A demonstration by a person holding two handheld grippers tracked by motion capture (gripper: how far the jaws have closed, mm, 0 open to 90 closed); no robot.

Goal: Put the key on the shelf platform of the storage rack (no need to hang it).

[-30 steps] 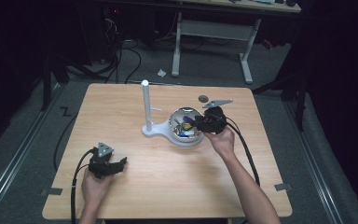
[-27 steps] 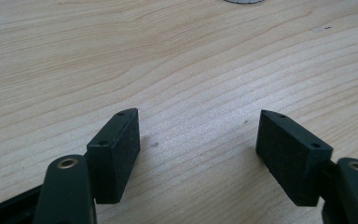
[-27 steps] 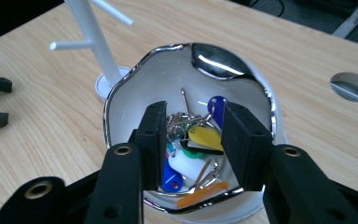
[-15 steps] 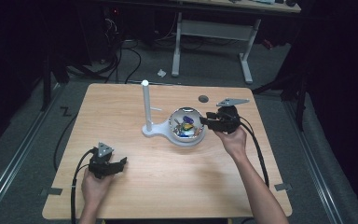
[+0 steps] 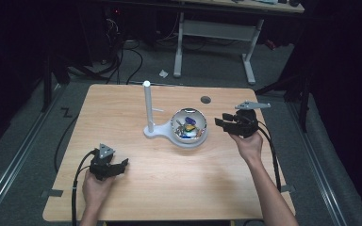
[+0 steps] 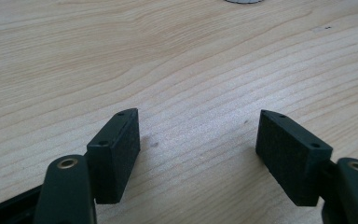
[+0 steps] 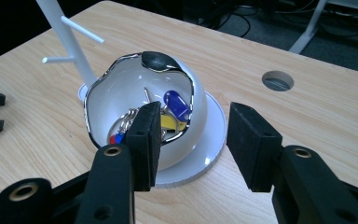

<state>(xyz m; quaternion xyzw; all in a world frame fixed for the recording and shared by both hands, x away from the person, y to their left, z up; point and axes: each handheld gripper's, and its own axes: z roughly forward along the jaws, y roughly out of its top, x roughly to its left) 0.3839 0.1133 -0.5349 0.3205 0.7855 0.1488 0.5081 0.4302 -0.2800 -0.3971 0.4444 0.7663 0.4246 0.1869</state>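
White bowl of keys sits just left of the right gripper, whose fingers have just been opening, nothing between them. Left gripper: fingers apart over bare counter. Right gripper view: bowl lies just beyond the fingers.

One wooden counter is carrying one white bowl and one white peg stand. Two tools are sitting over it, the left tool and the right tool. One round hole is showing in the counter.
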